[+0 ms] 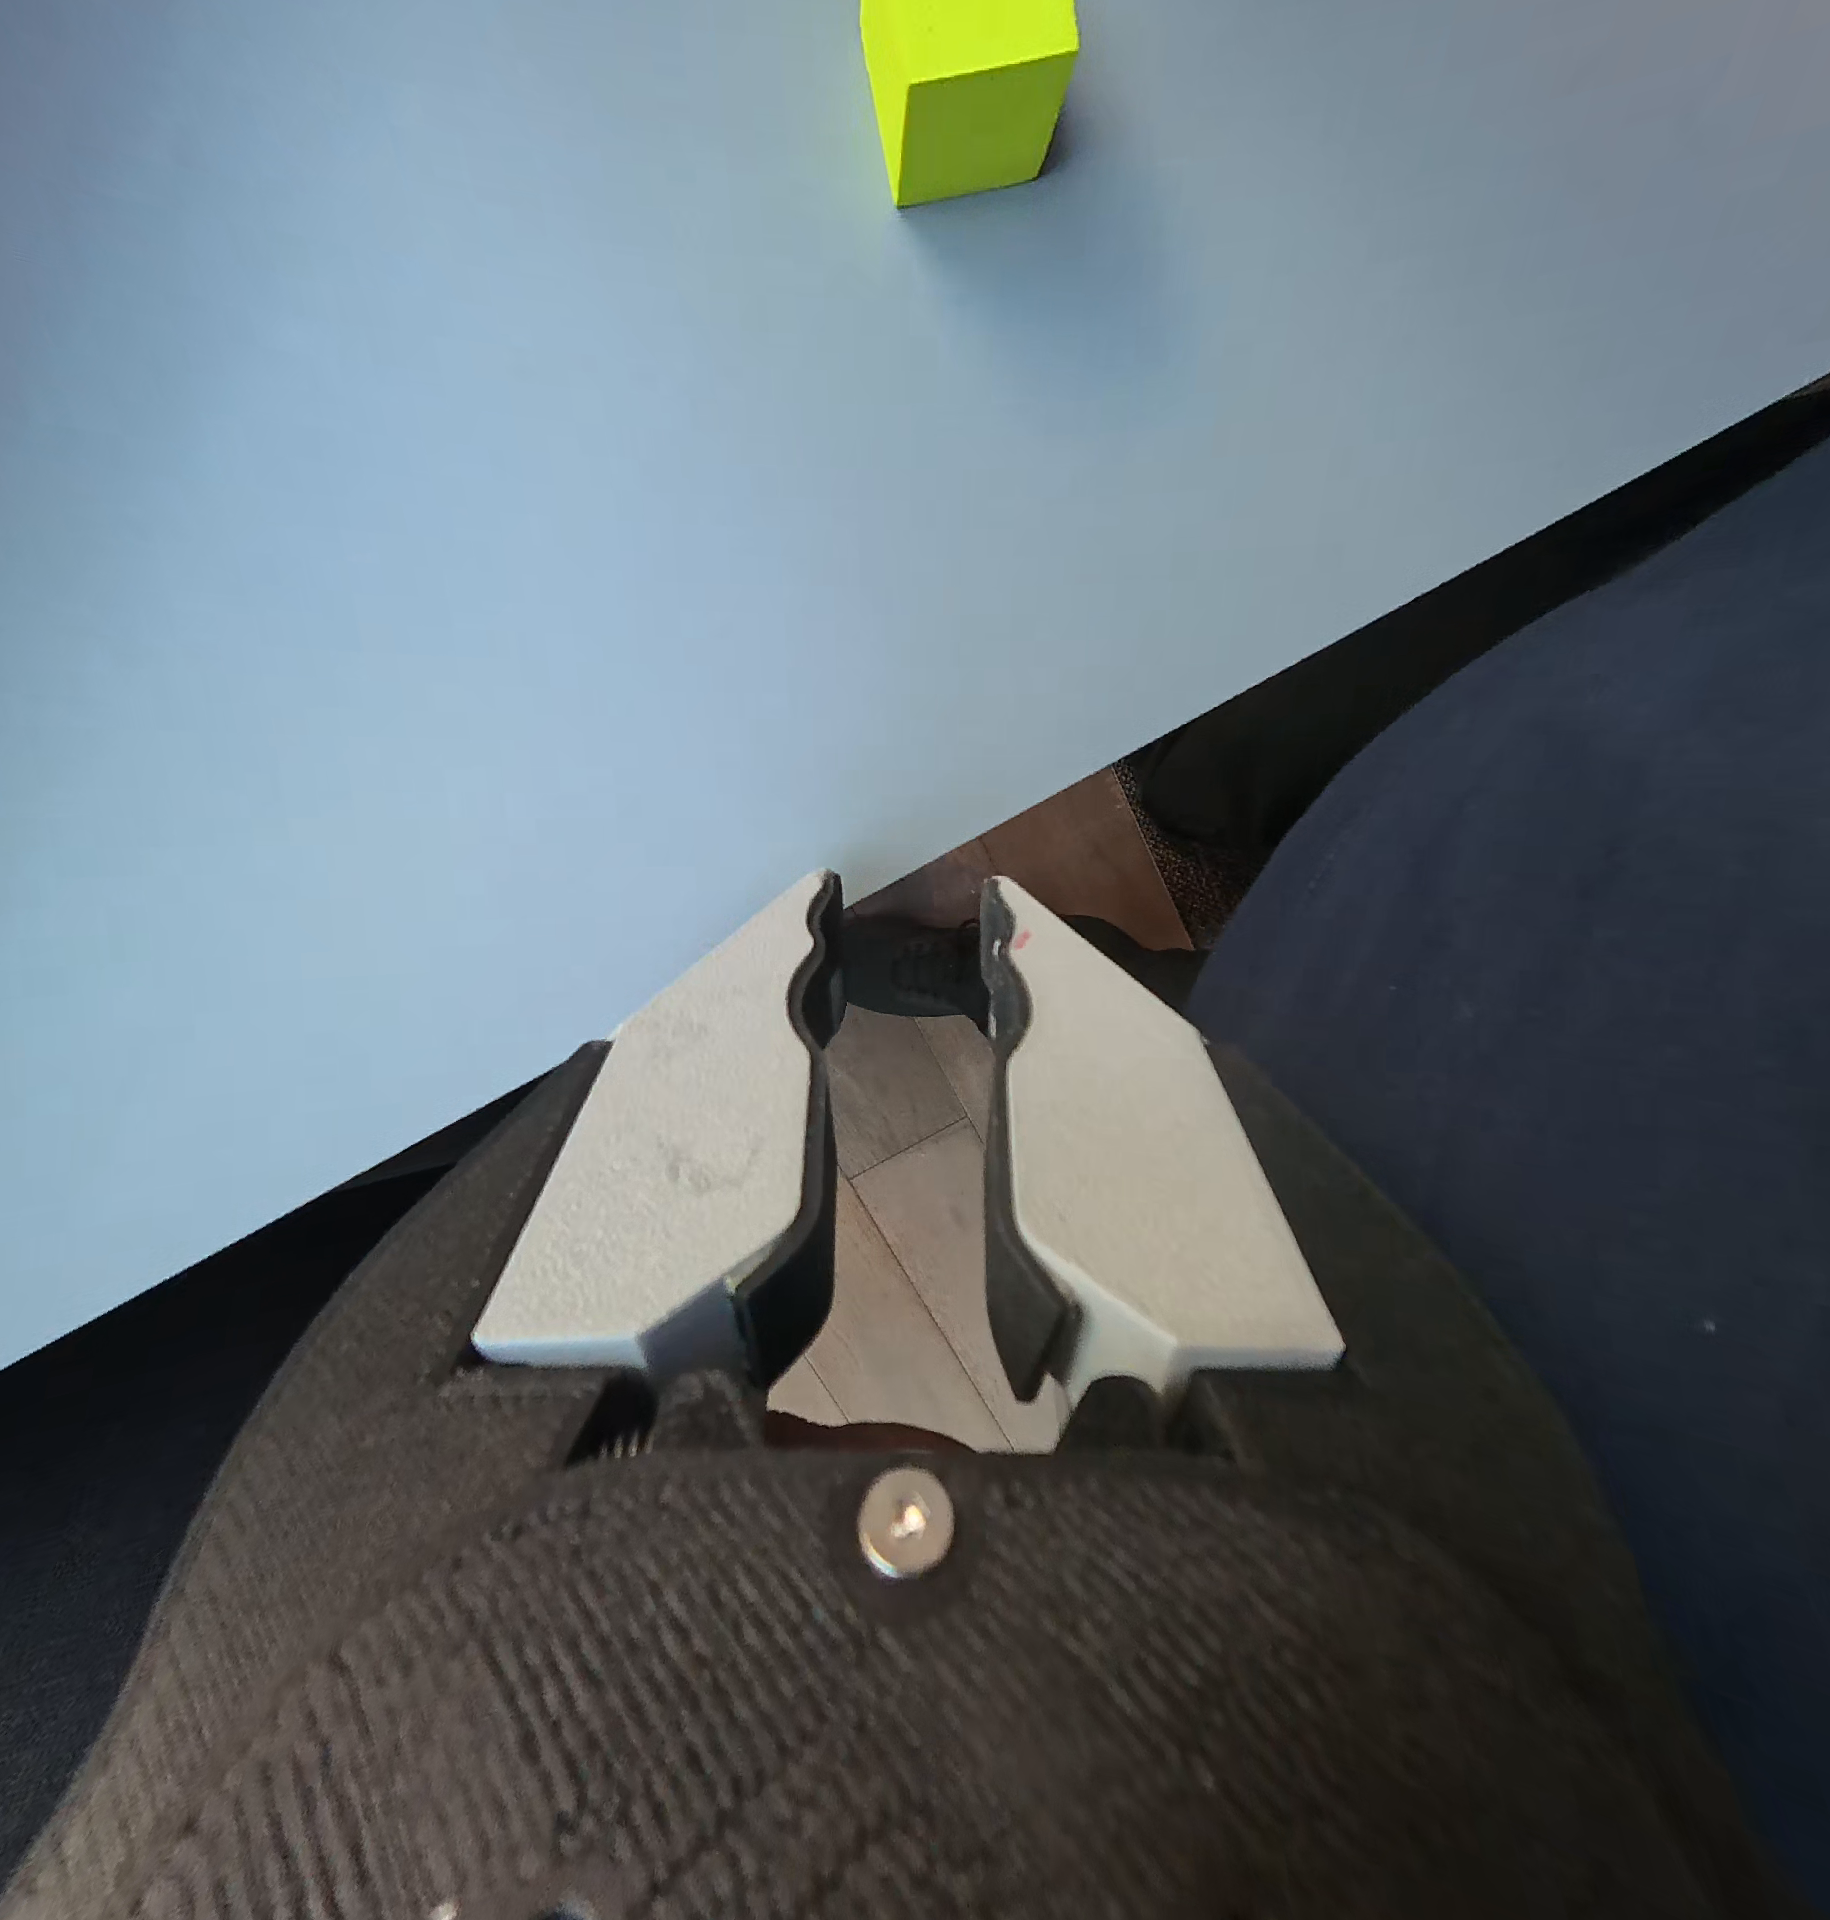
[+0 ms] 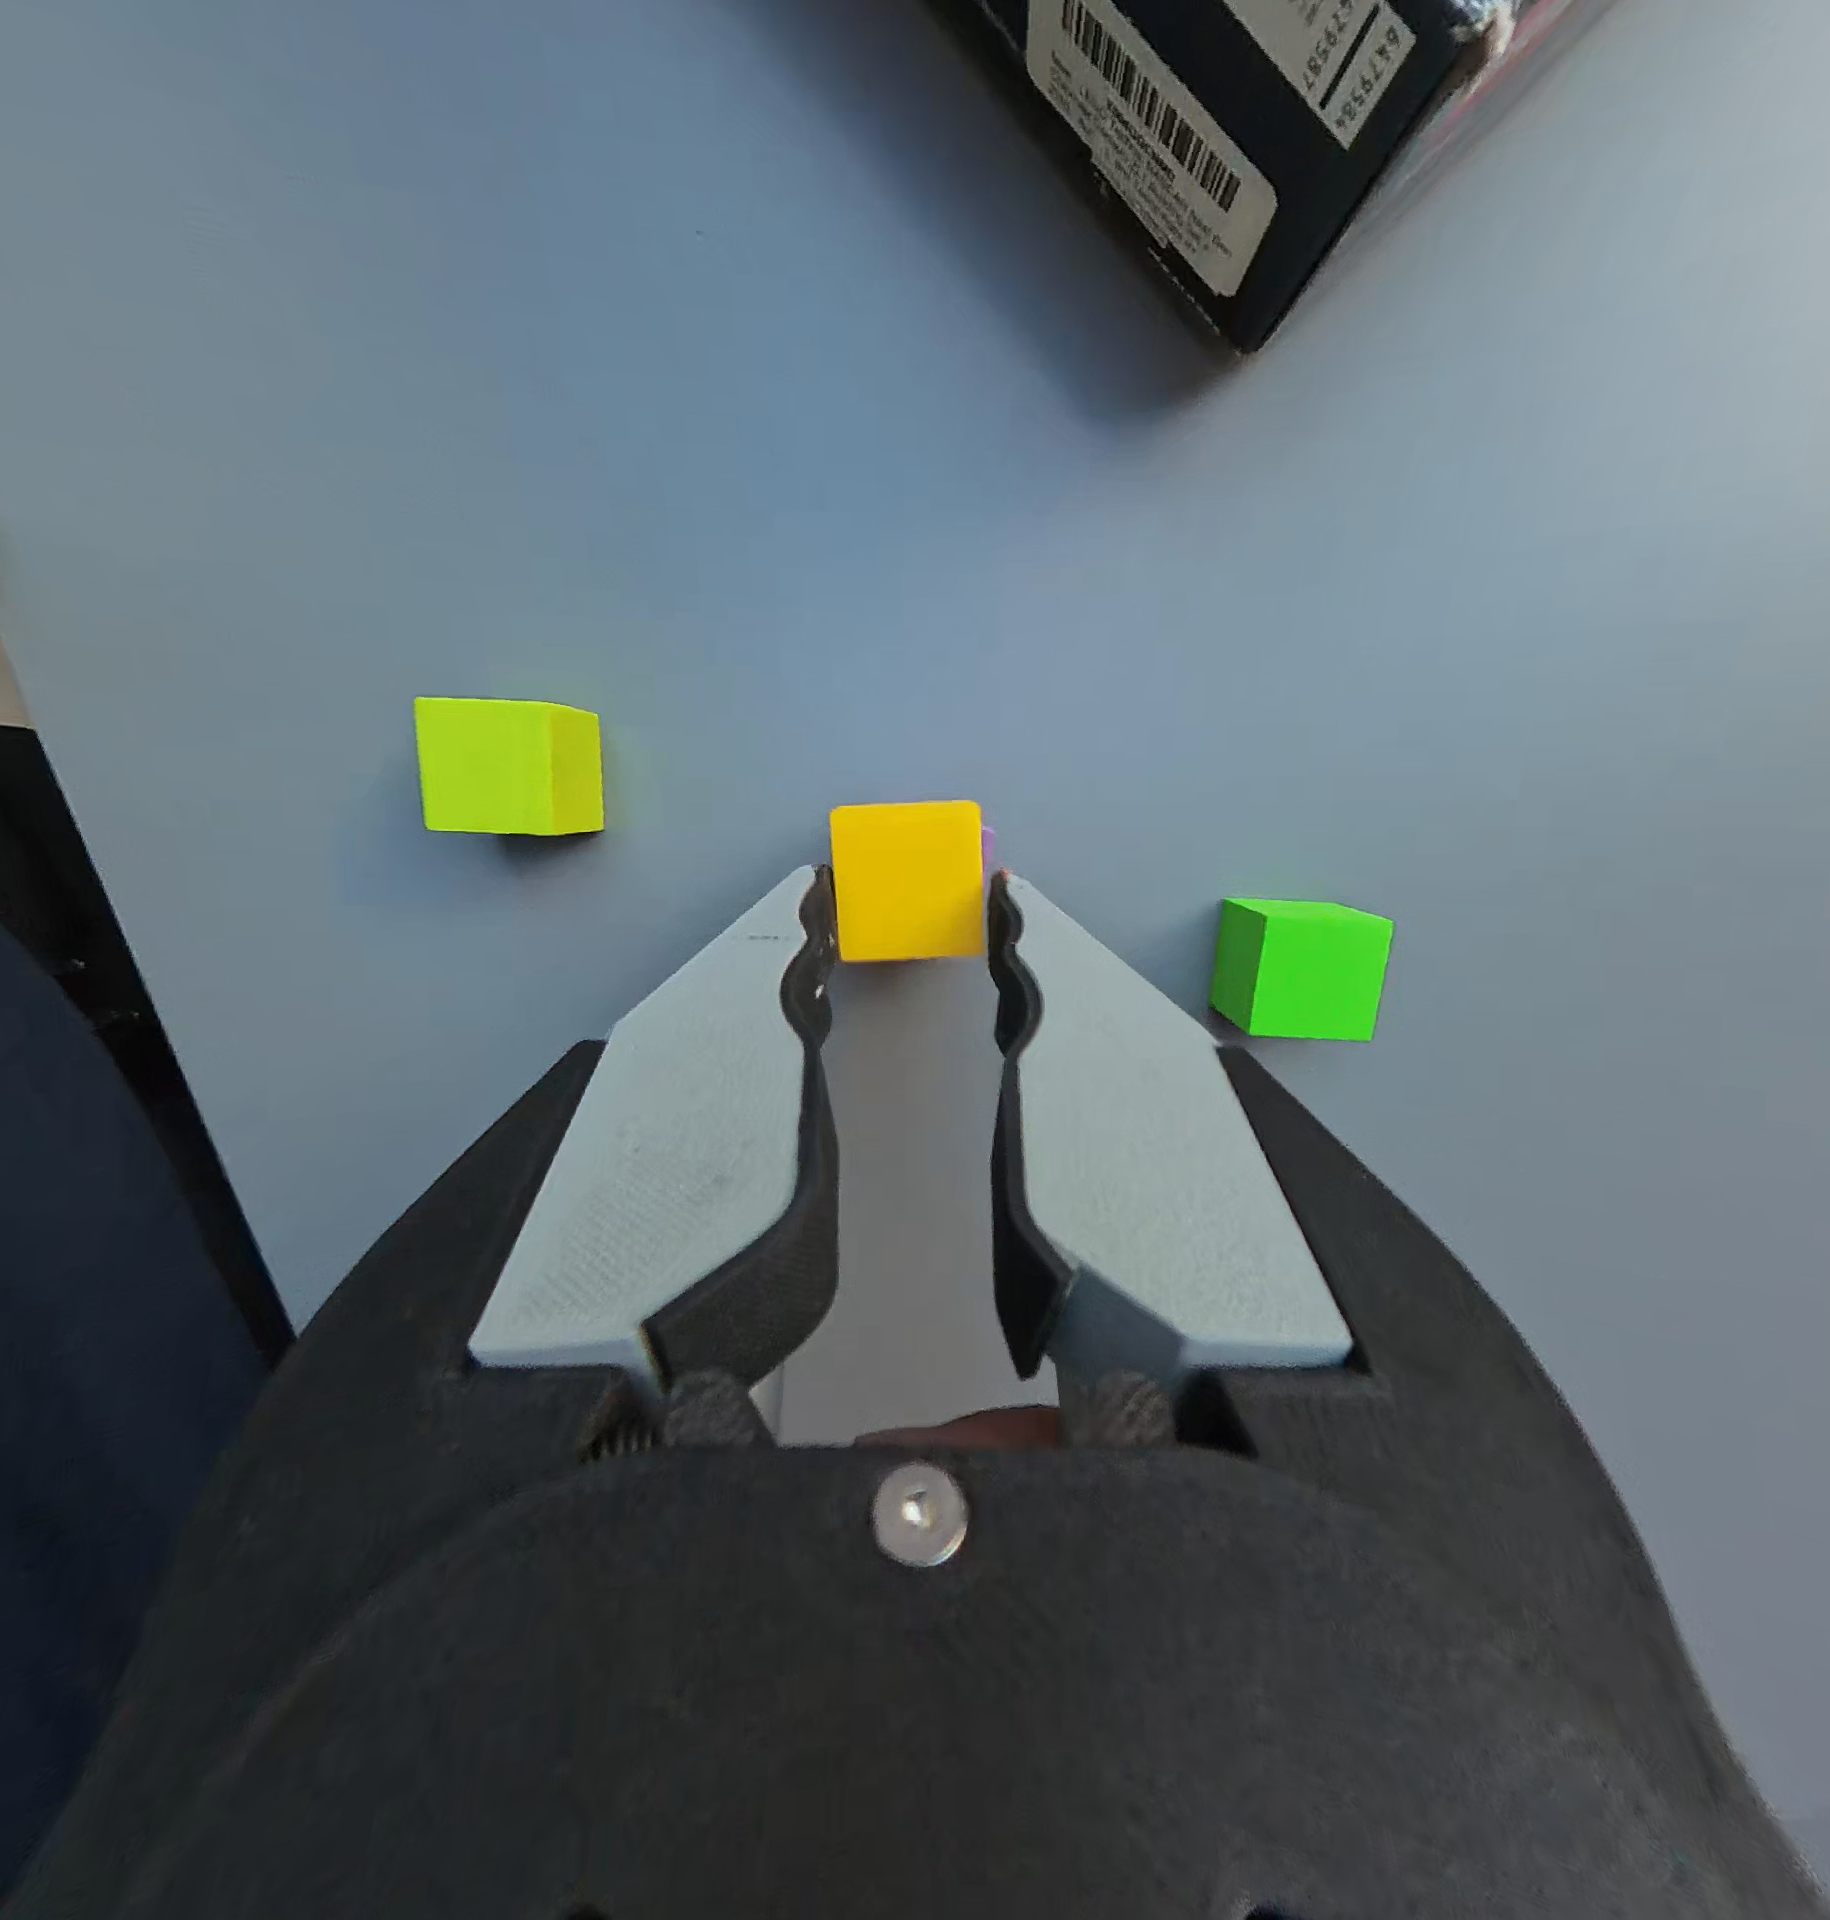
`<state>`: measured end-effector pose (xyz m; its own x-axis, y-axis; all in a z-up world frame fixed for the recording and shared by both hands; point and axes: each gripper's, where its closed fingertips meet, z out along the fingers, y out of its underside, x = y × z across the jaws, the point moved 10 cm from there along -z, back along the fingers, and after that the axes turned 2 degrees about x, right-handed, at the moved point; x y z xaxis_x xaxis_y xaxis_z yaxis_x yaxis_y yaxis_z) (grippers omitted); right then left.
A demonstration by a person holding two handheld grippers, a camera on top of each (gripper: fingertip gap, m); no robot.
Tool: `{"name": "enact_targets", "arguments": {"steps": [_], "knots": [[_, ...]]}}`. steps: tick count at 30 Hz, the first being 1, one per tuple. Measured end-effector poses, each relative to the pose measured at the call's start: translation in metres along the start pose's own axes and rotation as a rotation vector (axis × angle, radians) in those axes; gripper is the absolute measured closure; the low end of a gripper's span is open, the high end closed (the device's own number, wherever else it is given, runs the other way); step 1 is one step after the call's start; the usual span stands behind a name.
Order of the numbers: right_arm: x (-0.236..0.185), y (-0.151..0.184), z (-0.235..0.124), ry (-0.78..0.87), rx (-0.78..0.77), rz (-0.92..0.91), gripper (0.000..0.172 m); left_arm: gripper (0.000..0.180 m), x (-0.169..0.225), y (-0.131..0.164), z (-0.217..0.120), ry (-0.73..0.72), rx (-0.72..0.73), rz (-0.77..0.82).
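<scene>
My right gripper (image 2: 911, 914) is shut on a yellow cube (image 2: 906, 883), with both dark pads against its sides just above the blue table (image 2: 682, 468). A sliver of a purple thing (image 2: 990, 842) peeks out from behind the cube's right edge. A lime cube (image 2: 506, 767) stands to the left and a green cube (image 2: 1300, 968) to the right. My left gripper (image 1: 911, 935) is open and empty. It hangs over the table's near edge (image 1: 994, 821), with floor showing between its fingers. A lime block (image 1: 963, 99) stands far ahead of it.
A black box with a white label (image 2: 1233, 135) lies at the back right of the table. A person's dark blue clothing (image 1: 1565, 1039) fills the right of the left wrist view. A dark shoe (image 1: 911, 971) and wooden floor (image 1: 911, 1195) lie below the table edge. Across from one pair of fingers to the other is roughly 20 centimeters.
</scene>
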<state>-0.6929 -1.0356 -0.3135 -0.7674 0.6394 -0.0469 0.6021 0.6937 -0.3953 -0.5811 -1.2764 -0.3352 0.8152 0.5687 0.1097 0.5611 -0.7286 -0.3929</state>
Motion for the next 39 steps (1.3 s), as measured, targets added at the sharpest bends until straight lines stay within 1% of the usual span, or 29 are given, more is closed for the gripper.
{"name": "enact_targets", "arguments": {"steps": [3,4,7,9,11,14,16,18,20,21,22,23,25,29,32,35,38,39], "knots": [[-0.002,0.001,0.001,0.010,0.006,0.005,0.126,0.156,-0.001,0.001,-0.001,-0.002,0.001,-0.003],[-0.003,0.001,-0.001,0.004,0.022,0.006,0.124,0.156,-0.002,0.002,-0.002,-0.004,-0.001,-0.005],[-0.002,0.001,-0.018,-0.022,0.112,0.023,0.124,0.156,-0.003,0.004,-0.003,-0.007,-0.004,-0.020],[0.008,0.002,-0.037,0.002,0.228,0.046,0.136,0.156,-0.004,0.006,-0.006,-0.009,-0.006,-0.037],[0.029,0.008,-0.048,0.049,0.276,0.108,0.138,0.156,-0.003,0.009,-0.008,-0.012,-0.004,-0.053],[0.065,0.022,-0.035,0.067,0.169,0.194,0.124,0.156,-0.001,0.015,-0.010,-0.023,-0.019,-0.064],[0.079,0.027,-0.023,0.075,0.118,0.188,0.124,0.156,0.000,0.017,-0.011,-0.031,-0.029,-0.069],[0.083,0.027,-0.011,0.064,0.080,0.164,0.126,0.156,0.002,0.017,-0.013,-0.042,-0.026,-0.080],[0.082,0.026,0.005,0.030,0.022,0.132,0.126,0.157,0.003,0.016,-0.014,-0.045,-0.026,-0.095],[0.080,0.027,0.012,0.023,-0.012,0.109,0.130,0.157,0.003,0.016,-0.014,-0.046,-0.030,-0.100],[0.079,0.027,0.016,0.023,-0.033,0.084,0.143,0.157,0.004,0.015,-0.013,-0.046,-0.032,-0.102],[0.077,0.026,0.017,0.030,-0.028,0.066,0.146,0.157,0.005,0.014,-0.013,-0.048,-0.033,-0.101],[0.072,0.018,0.007,0.024,0.023,0.064,0.146,0.157,0.006,0.012,-0.012,-0.047,-0.032,-0.098],[0.052,-0.007,-0.030,-0.044,0.156,0.013,0.146,0.157,0.008,0.009,-0.008,-0.037,-0.034,-0.090],[0.031,-0.017,-0.046,-0.088,0.149,-0.046,0.146,0.157,0.008,0.005,-0.005,-0.026,-0.030,-0.082],[0.013,-0.015,-0.040,-0.100,0.084,-0.081,0.146,0.157,0.007,0.001,-0.003,-0.017,-0.021,-0.068],[0.005,-0.007,-0.020,-0.061,0.006,-0.105,0.145,0.157,0.005,0.000,-0.002,-0.007,-0.016,-0.052],[0.004,-0.004,-0.013,-0.050,-0.020,-0.107,0.142,0.157,0.005,0.000,-0.002,-0.003,-0.016,-0.046]]}}
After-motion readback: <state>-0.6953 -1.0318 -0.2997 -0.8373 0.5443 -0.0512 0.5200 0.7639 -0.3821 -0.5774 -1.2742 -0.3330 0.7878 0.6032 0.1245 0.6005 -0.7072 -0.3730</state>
